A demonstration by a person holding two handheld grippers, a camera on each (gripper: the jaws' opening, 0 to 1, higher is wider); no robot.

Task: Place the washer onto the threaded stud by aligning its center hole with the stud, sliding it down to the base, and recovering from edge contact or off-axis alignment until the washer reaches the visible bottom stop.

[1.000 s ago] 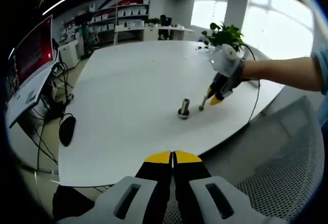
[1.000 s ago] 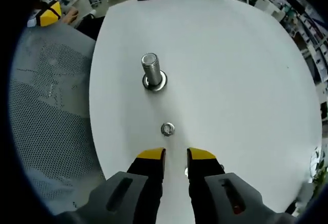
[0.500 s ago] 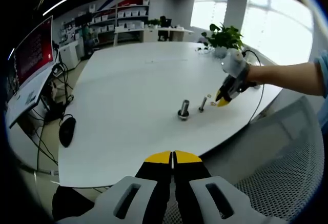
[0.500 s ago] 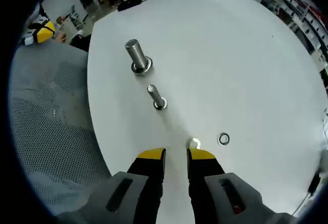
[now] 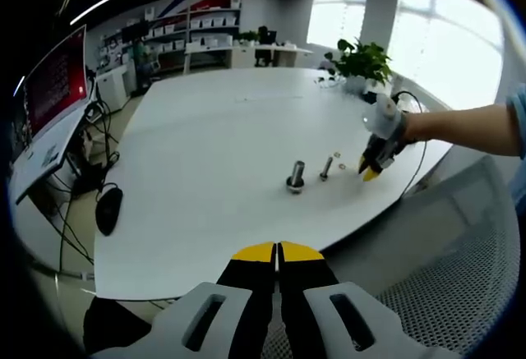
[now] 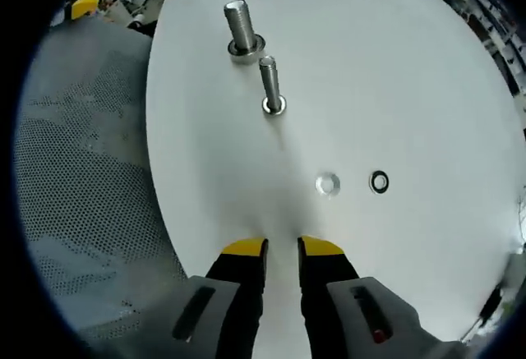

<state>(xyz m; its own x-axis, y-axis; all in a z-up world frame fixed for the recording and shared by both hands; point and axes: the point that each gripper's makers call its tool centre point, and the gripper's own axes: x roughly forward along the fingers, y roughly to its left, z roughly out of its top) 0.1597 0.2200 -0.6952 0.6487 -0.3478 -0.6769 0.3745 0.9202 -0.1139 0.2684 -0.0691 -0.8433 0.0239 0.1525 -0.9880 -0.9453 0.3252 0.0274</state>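
Note:
Two threaded studs stand upright on the white table (image 6: 394,63): a thick one (image 6: 240,26) (image 5: 295,174) on a wide base, and a thinner one (image 6: 270,88) (image 5: 325,167) beside it. A silver washer (image 6: 327,185) and a dark ring washer (image 6: 379,181) lie flat on the table, apart from the studs. My right gripper (image 6: 282,248) (image 5: 369,172) hovers short of the silver washer, its jaws slightly apart with nothing between them. My left gripper (image 5: 278,252) is shut and empty, held off the table's near edge.
A grey mesh chair (image 6: 82,170) (image 5: 460,269) stands against the table edge by the right gripper. A potted plant (image 5: 359,59) and a black cable (image 5: 411,158) sit at the table's far right. A monitor (image 5: 53,75) and a mouse (image 5: 107,209) are at the left.
My right gripper has drawn back from the studs toward the table edge, so both washers now lie ahead of its jaws. My left gripper has stayed still and shut.

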